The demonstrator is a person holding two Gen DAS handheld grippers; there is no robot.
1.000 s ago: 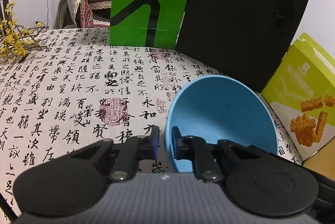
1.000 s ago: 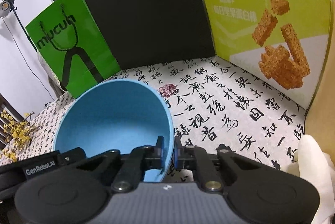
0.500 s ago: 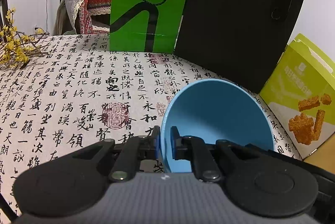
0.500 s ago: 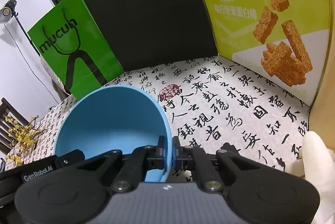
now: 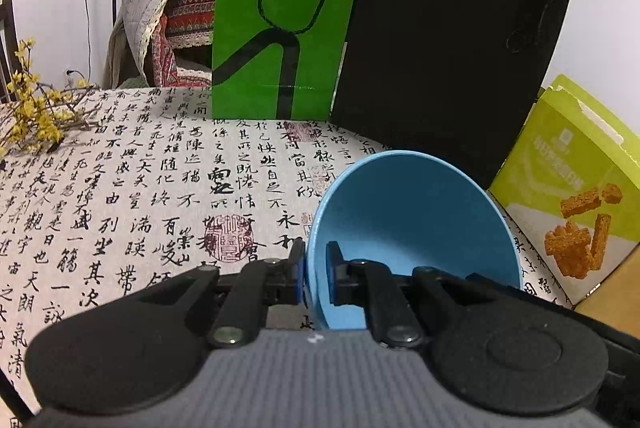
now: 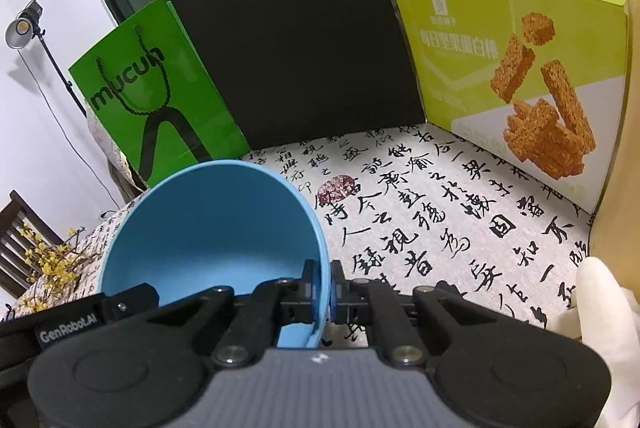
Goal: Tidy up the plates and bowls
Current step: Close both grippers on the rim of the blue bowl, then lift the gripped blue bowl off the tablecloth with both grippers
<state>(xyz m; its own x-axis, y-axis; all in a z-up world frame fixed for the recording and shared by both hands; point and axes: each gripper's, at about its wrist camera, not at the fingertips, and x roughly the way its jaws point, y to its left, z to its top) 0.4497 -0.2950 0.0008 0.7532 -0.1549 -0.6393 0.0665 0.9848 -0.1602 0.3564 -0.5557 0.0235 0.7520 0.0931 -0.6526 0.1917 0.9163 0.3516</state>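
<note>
— Are both grippers working right now? What are they holding?

— Both are clamping the same bowl [image 5: 416,224]. The left gripper [image 5: 312,278] is pinching the rim on one side, one pad outside the wall and one inside. The right gripper [image 6: 325,290] is doing the same on the opposite side of the rim, jaws nearly shut on the thin wall.

— So where is the bowl sitting?

— It isn't looking settled to me. It's hanging between the two grippers, tipped so its opening is facing them and its base is pointing away toward the bags. It's over the cloth [image 5: 160,187], near the front edge, and whether the base is touching I can't tell.

— Which hand is nearer, then?

— Neither; they're gripping at matching points, so the bowl's axis is running forward and down, straight out between them.

— And beyond it?

— The black bag [image 6: 288,39] is standing behind, the green bag [image 5: 280,27] to its left, the snack box [image 6: 520,59] to the right. No plates or other bowls are showing, so I'm guessing the bowl needs levelling and carrying wherever the stack is.
</note>
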